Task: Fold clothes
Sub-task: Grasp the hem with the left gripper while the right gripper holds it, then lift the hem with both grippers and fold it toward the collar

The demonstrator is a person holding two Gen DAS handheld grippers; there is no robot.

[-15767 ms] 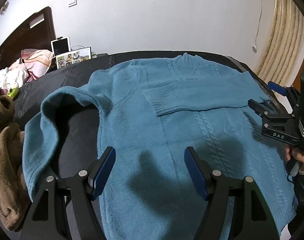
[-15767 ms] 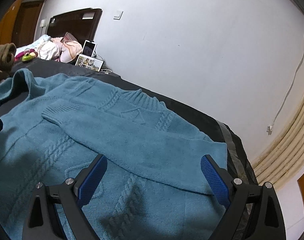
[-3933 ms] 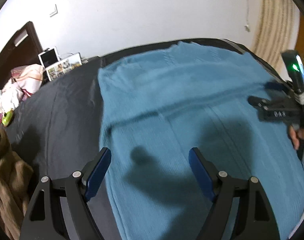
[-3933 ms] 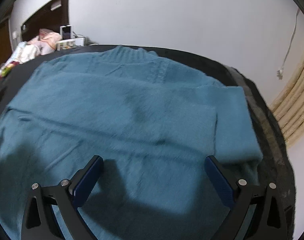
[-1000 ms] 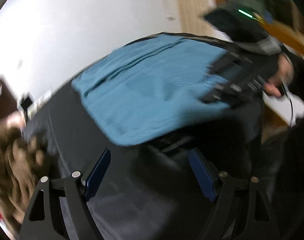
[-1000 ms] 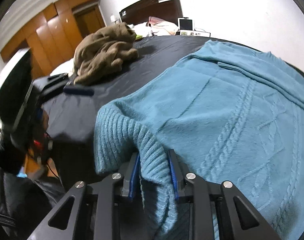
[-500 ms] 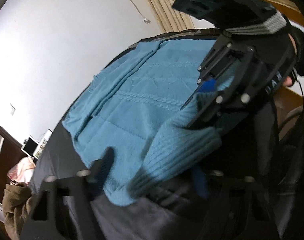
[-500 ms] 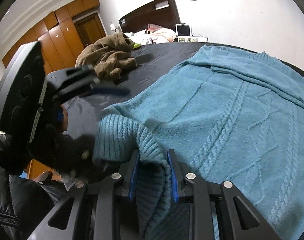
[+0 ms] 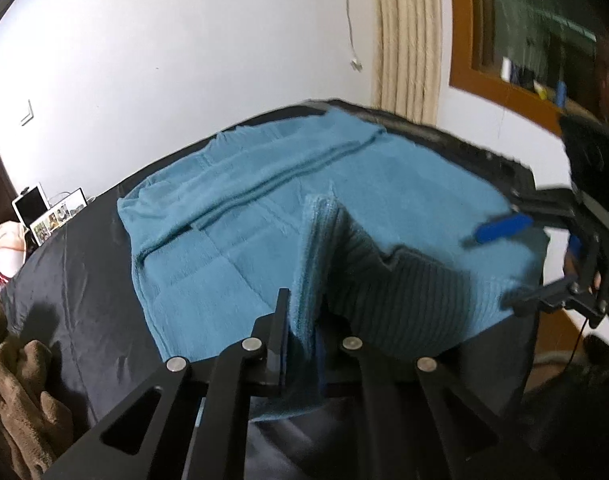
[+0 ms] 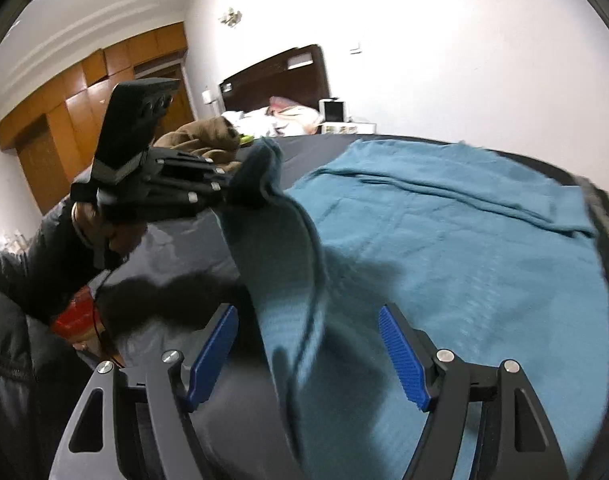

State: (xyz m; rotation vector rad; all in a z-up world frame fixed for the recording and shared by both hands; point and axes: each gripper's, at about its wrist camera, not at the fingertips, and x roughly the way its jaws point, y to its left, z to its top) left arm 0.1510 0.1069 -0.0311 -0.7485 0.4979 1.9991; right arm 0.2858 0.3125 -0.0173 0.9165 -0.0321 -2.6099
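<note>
A teal cable-knit sweater lies spread on a black bed cover. My left gripper is shut on its ribbed hem, which stands up in a fold above the bed. In the right wrist view the left gripper holds that hem aloft, and the sweater drapes down from it. My right gripper has its jaws opening; the hanging hem passes between the blue pads without being pressed. From the left wrist view the right gripper hovers by the sweater's right edge.
A brown garment is piled at the bed's left side. A tablet and photo frame stand by the dark headboard. A cream curtain hangs at the far right corner. A person's dark sleeve is at left.
The right gripper, shut on the hem before, has let go and spread its jaws. The left gripper has closed on the hem and lifted it.
</note>
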